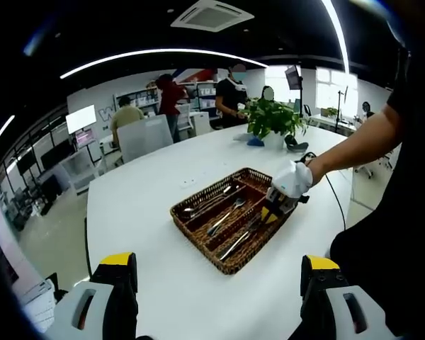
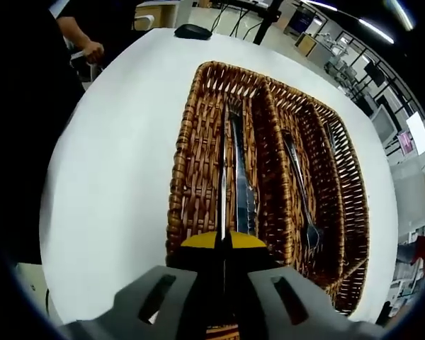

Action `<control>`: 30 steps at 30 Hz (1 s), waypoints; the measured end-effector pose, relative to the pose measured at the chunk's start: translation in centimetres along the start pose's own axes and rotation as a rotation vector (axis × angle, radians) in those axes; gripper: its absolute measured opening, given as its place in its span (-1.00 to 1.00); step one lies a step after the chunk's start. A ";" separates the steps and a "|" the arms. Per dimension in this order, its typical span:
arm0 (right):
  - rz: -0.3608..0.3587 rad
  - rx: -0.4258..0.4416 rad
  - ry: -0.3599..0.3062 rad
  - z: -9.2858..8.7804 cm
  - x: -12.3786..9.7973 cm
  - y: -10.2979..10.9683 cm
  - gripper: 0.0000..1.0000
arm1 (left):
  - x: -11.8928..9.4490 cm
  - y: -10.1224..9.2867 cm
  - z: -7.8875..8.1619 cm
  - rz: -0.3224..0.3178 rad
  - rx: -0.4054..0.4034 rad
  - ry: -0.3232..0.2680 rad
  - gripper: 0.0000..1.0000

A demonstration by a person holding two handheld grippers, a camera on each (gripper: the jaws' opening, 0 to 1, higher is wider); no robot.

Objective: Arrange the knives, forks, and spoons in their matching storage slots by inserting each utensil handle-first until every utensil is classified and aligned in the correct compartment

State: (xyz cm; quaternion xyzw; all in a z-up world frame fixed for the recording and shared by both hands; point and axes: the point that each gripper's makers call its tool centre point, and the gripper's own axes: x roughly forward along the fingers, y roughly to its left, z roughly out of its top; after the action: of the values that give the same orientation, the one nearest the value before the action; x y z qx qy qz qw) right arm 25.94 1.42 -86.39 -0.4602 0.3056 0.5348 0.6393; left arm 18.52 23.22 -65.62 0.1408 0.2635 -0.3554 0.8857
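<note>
A wicker cutlery tray (image 1: 198, 212) sits at the centre of the left gripper view on a white bench (image 1: 149, 177), its long compartments holding metal utensils. The left gripper (image 1: 219, 283) rises from the bottom of that frame with its yellow-tipped jaws spread wide apart and nothing between them, well short of the tray. At the tray's right edge in the same view, the right gripper (image 1: 275, 209), held by a person's gloved hand (image 1: 295, 177), dips into the nearest compartment.

In the right gripper view, the right gripper (image 2: 223, 241) fills the lower centre, its jaws pressed together on a knife (image 2: 223, 184) whose blade runs straight up the frame along the tray's (image 2: 177, 177) leftmost compartment. More knives (image 2: 242, 177) lie just beside it in that same slot. A fork (image 2: 301, 191) lies lengthwise in the middle compartment, right of centre. A further utensil in the far-right compartment is too small to identify.

A potted green plant (image 1: 273, 117) stands on the bench in the upper right of the left gripper view, with several people (image 1: 171, 99) standing and seated beyond it in the office.
</note>
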 end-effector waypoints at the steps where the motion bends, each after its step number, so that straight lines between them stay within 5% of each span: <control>1: 0.001 -0.001 0.001 -0.1 0.0 0.0 -0.96 | 0.1 -0.1 -0.1 -0.002 0.000 0.002 1.00; 6: 0.011 0.010 -0.056 0.8 -0.6 0.0 -0.96 | 0.2 -0.2 -0.3 -0.007 0.001 0.008 1.00; 30: 0.002 -0.015 -0.066 1.6 -1.0 0.3 -1.00 | 0.0 0.1 -0.4 -0.005 0.006 0.001 1.00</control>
State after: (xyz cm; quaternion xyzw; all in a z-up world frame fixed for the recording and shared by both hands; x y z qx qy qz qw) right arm 25.28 2.49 -84.95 -0.4468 0.2809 0.5527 0.6450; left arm 18.46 23.44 -65.98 0.1428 0.2633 -0.3585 0.8842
